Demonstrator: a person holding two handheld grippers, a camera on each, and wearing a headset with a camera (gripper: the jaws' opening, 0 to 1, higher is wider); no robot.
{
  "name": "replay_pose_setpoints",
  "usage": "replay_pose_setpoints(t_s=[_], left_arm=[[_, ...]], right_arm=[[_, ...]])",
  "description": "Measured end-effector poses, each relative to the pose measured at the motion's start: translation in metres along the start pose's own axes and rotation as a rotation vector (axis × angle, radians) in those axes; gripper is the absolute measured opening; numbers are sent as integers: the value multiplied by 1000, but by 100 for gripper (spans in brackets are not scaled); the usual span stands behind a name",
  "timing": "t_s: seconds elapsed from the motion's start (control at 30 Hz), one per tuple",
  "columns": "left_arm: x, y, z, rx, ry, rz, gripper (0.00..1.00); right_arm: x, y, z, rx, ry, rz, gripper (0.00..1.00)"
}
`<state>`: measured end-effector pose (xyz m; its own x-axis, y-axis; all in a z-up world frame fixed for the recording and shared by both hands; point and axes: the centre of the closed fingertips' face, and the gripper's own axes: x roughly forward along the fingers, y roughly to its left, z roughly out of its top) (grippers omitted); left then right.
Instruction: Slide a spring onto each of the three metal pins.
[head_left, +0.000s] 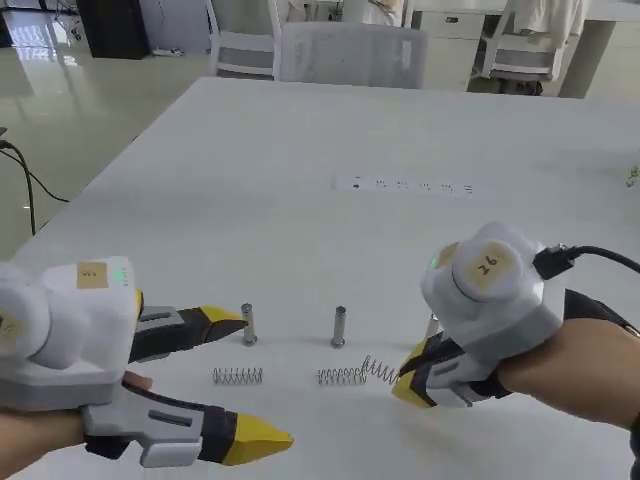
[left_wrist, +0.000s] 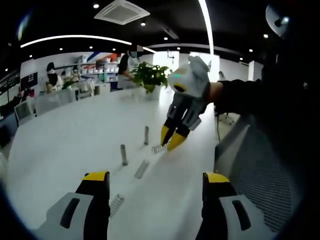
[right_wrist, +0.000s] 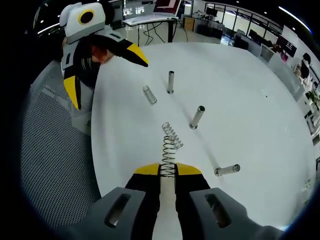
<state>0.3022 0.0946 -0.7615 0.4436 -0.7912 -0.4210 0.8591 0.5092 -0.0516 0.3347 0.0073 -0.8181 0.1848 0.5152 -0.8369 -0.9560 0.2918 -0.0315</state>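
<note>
Here the right gripper (right_wrist: 168, 170) is clamped shut on a spring (right_wrist: 169, 150), the left gripper (left_wrist: 155, 176) gapes wide and empty, and a second spring (head_left: 342, 376) and a third spring (head_left: 237, 376) lie on the white table (head_left: 300, 200) near three standing pins (head_left: 340, 326).

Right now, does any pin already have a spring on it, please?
No: all three pins are bare, two springs lie on the table, and the right gripper holds the third spring.

White tbl (head_left: 300, 140), potted plant (left_wrist: 150, 75), chair (head_left: 350, 55)
</note>
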Motion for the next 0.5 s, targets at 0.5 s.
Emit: replay_pose_setpoints(t_s=[0.5], left_arm=[[26, 1, -11, 19, 73, -88, 65]], right_arm=[[10, 18, 15, -51, -1, 53, 7]])
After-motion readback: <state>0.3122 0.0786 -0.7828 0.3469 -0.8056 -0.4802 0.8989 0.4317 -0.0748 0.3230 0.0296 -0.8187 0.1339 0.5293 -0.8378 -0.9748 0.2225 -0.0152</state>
